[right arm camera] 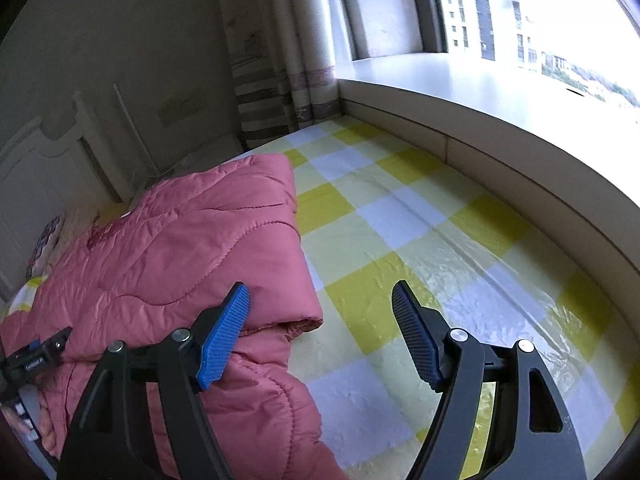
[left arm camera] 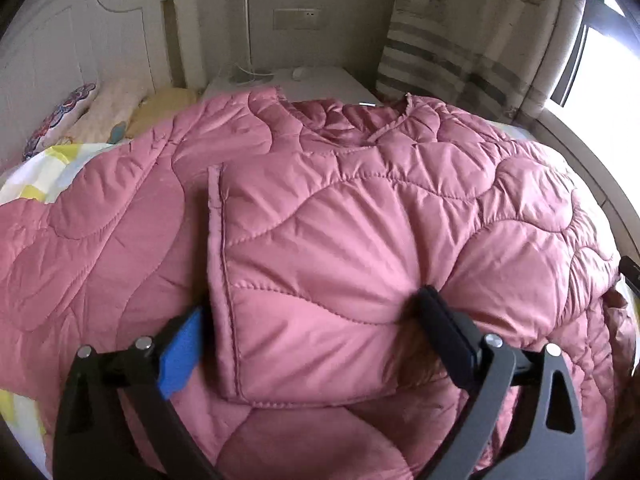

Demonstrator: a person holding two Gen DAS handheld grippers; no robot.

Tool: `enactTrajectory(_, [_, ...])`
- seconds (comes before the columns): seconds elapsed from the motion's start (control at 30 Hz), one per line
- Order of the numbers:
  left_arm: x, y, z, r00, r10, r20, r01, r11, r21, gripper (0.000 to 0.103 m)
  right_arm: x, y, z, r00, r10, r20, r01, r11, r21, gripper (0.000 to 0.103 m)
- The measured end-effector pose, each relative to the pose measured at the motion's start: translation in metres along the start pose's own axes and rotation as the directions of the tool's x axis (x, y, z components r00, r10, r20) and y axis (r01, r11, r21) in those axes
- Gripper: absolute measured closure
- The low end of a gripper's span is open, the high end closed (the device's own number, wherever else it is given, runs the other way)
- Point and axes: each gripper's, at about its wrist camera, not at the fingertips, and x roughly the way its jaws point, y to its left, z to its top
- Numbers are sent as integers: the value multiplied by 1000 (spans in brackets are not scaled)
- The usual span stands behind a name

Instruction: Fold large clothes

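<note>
Your left gripper (left arm camera: 310,334) has its jaws spread wide around a folded pink sleeve (left arm camera: 304,280) of the quilted jacket (left arm camera: 400,184); the blue pad sits at the cuff edge on the left and the dark finger presses into the puffy fabric on the right, but you cannot tell from this view whether the pads truly pinch the sleeve or only straddle it. That sleeve lies across the jacket's body, cuff toward the left, with the neckline at the far side.

Your right gripper (right arm camera: 320,332) is released — jaws apart, nothing between them. Its left pad hangs over the jacket's near right corner, where a folded edge bulges, and its right pad hangs over bare bedsheet (right arm camera: 440,248).

The jacket lies spread on the bed, covering the left part of the yellow-and-white checked sheet; the sheet's right part lies uncovered up to the window ledge (right arm camera: 460,92). Beyond the jacket's collar stands a white nightstand (left arm camera: 320,82) against the far wall, with a striped curtain (left arm camera: 452,52) to its right — and to the far left, pillows (left arm camera: 96,116) rest against the white headboard (left arm camera: 68,48).
</note>
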Motion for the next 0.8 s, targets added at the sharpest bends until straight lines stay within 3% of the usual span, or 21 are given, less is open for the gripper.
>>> enactTrajectory(0.1, [1, 12, 0, 998, -56, 4, 56, 997, -43, 2, -9, 7, 9, 999, 2, 36, -2, 1000, -14, 33])
enactTrajectory(0.2, [5, 10, 0, 999, -39, 4, 39, 999, -31, 2, -12, 33, 19, 998, 37, 42, -32, 994, -106, 33])
enactTrajectory(0.33, [3, 10, -3, 999, -51, 10, 51, 998, -38, 2, 9, 89, 28, 997, 57, -42, -68, 946, -318, 33])
enactTrajectory(0.43, [-1, 12, -6, 998, -63, 15, 63, 997, -45, 2, 58, 105, 20, 980, -60, -188, -26, 905, -425, 29])
enactTrajectory(0.47, [-1, 12, -7, 998, -65, 16, 66, 997, -44, 2, 68, 102, 18, 975, -77, -208, -20, 903, -429, 22])
enactTrajectory(0.53, [-3, 14, -7, 997, -69, 17, 69, 997, -45, 2, 68, 97, 25, 974, -88, -207, -2, 917, -398, 17])
enactTrajectory(0.67, [-3, 14, -7, 997, -69, 17, 70, 997, -46, 2, 48, 100, 53, 996, -49, -71, 21, 939, -343, 23])
enactTrajectory(0.8, [-3, 14, -7, 997, -75, 19, 76, 996, -49, 2, 69, 116, 73, 995, 17, -100, -49, 946, -321, 26])
